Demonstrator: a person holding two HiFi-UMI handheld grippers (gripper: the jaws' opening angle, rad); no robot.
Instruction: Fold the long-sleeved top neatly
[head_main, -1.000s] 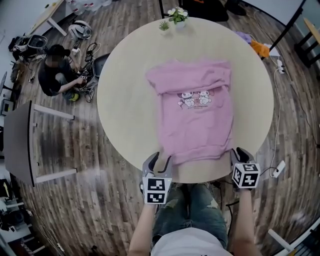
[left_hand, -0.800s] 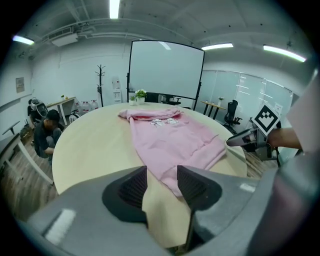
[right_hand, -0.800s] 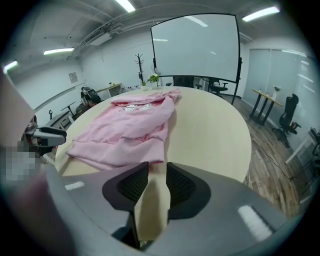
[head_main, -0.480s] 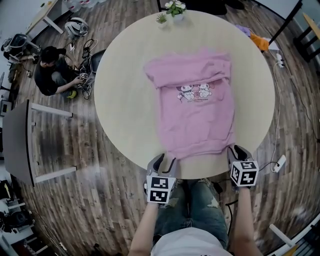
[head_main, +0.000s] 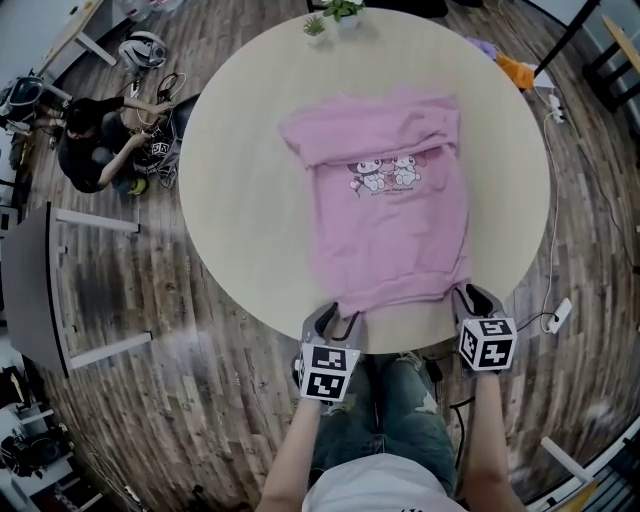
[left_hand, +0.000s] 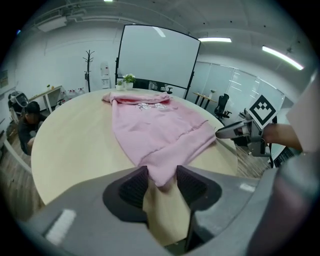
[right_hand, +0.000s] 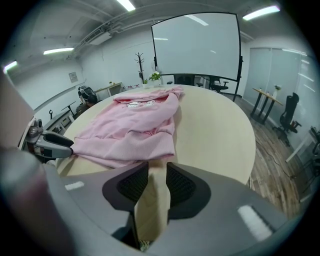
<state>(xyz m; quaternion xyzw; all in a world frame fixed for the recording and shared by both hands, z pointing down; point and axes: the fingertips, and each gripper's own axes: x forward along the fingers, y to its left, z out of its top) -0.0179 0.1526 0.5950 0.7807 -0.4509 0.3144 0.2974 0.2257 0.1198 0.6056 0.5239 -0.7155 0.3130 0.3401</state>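
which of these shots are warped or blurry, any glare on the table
Head view: fisheye bulges the round table, corners darken, no glare. Left gripper view: black corners, the left tool looks soft, the pink top sharp. Right gripper view: ceiling lights bow into curves and burn bright; the table looks matte.

Seen from the head view at six o'clock, the person wears faded blue jeans (head_main: 385, 425) with a pale worn patch at one knee, and a light shirt (head_main: 375, 492). The left gripper (head_main: 336, 320) and right gripper (head_main: 477, 298) have grey moulded shells. Each carries a white cube (head_main: 330, 371) printed with black square markers. Black ribbed pads (left_hand: 134, 186) line the jaws.
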